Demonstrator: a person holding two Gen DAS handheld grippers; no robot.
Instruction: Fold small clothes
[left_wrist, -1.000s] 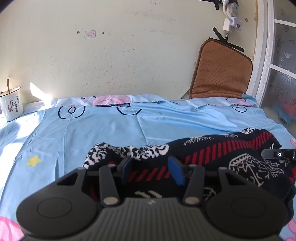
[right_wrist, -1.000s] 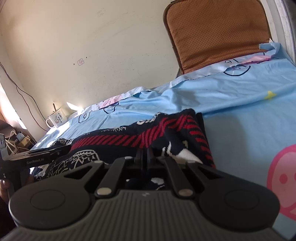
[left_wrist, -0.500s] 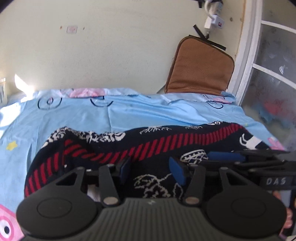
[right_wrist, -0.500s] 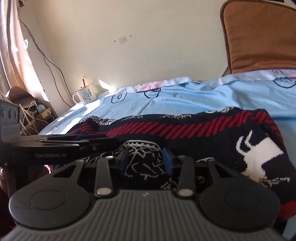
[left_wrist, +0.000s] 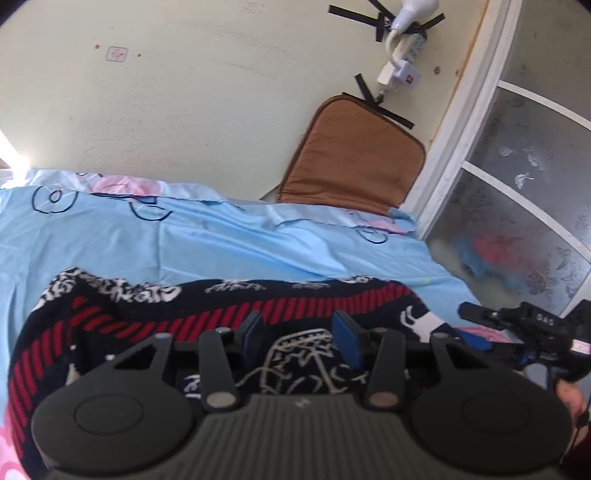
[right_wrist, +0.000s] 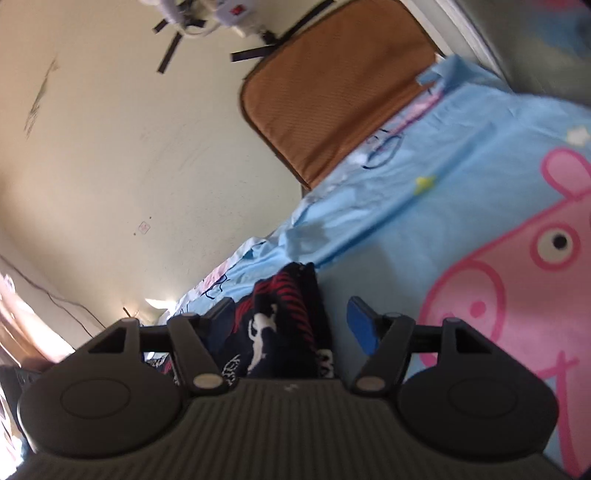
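- A knitted garment (left_wrist: 229, 314) lies folded across the near part of a bed sheet (left_wrist: 221, 240), its length running left to right in the left wrist view.
- Directly before the left gripper (left_wrist: 299, 341) sits the garment's middle, a hump of knit rising between the two fingers.
- The right gripper (right_wrist: 295, 325) stands at the garment's right end, beside the left gripper, with the cloth's edge between its widely parted fingers.
- Behind the garment, the sheet runs back to a wall (left_wrist: 184, 92).
- A cushion (left_wrist: 351, 162) leans upright against that wall at the bed's far right corner.
- Above the cushion, a power strip (left_wrist: 399, 70) is taped to the wall.
- Right of the bed stands a glazed door (left_wrist: 524, 177).
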